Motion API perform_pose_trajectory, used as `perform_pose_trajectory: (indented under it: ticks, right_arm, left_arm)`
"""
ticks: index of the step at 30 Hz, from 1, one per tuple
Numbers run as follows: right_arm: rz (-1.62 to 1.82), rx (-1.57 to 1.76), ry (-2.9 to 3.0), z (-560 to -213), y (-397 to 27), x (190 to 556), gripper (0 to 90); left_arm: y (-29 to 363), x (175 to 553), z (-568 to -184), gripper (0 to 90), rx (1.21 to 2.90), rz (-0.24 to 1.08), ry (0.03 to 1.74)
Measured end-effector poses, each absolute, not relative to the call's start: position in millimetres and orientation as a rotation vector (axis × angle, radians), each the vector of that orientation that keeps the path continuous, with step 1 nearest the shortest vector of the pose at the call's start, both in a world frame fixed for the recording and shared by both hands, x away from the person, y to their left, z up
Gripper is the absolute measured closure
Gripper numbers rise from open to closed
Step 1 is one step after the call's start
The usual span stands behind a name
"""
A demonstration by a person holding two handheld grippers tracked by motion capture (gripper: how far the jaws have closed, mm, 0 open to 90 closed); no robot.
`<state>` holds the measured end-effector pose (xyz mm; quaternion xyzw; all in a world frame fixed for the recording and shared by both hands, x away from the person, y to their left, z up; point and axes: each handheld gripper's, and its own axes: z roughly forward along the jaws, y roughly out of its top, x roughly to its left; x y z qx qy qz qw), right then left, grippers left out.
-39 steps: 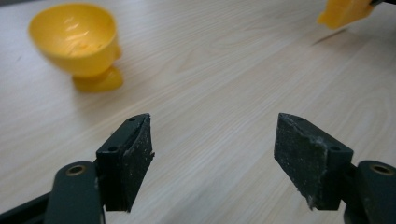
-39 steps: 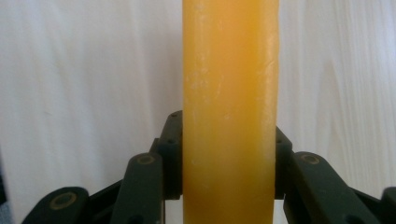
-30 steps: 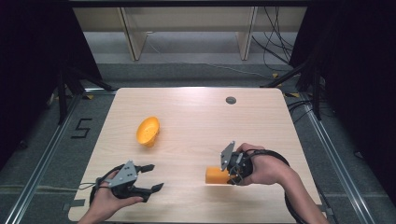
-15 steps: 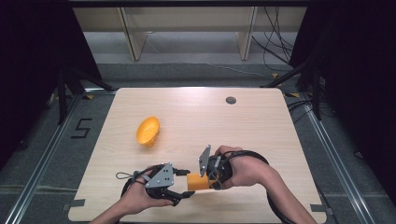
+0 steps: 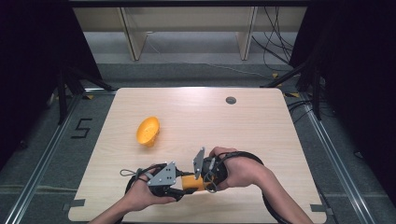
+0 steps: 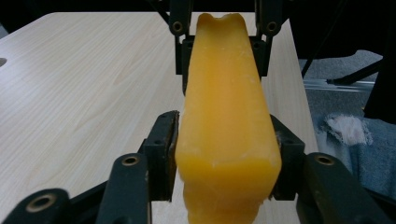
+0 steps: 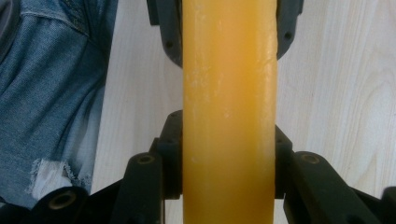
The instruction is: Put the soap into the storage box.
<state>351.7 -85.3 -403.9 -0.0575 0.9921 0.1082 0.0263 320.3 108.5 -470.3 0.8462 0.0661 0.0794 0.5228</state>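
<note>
I had the orange piece (image 5: 190, 183) pinched from both ends near the table's (image 5: 261, 140) front edge, my left gripper (image 5: 173, 190) clamped on one end and my right gripper (image 5: 201, 175) on the other, each set of jaws pressed flat against its sides. In the left gripper view the piece (image 6: 229, 121) ran straight away from me into the other gripper's jaws, and the right gripper view showed the same from the opposite end (image 7: 229, 112). What worried me was the double hold: if I pulled or twisted the two hands unevenly, the piece looked waxy enough, I judged, to slide out of one pair of jaws, or to crack if it was brittle. Letting go with one side before the other had a firm bite could drop it, and so close to the front edge it might roll onto my lap, where my jeans (image 7: 51, 93) showed beside the table. My hands sat close together, nearly touching, my left hand (image 5: 142, 193) low at the front, palm down over its gripper, my right hand (image 5: 240, 170) coming in from the right with the wrist bent inward. The orange bowl (image 5: 148, 131) lay on its side well apart, toward the table's left.
</note>
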Motion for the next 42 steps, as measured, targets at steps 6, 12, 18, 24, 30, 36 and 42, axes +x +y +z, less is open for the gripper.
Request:
perform_pose_trajectory:
  ticks: [6,12,18,24,30,36,42]
  right_arm:
    - [0.333,-0.202,3.055,-405,-82,350,61.5]
    - [0.384,-0.102,3.049,-402,-86,348,48.8]
    - [0.553,0.026,2.901,-388,-115,358,34.3]
    - [0.717,0.350,2.740,-386,-166,358,34.8]
    - [0.779,0.710,2.594,-420,-209,345,38.9]
    - [0.864,0.881,2.410,-446,-234,331,41.4]
    - [0.903,0.997,2.278,-452,-240,323,42.3]
  left_arm:
    - [109,319,-472,59.8,2.016,0.172,0.147]
    - [114,310,-465,60.3,2.007,0.253,0.198]
    - [129,312,-467,60.4,2.012,0.269,0.307]
    - [152,317,-464,60.4,1.971,0.352,0.456]
    - [175,323,-456,60.3,1.900,0.462,0.578]
    - [192,328,-446,60.4,1.839,0.582,0.640]
    - [207,337,-442,60.4,1.774,0.646,0.707]
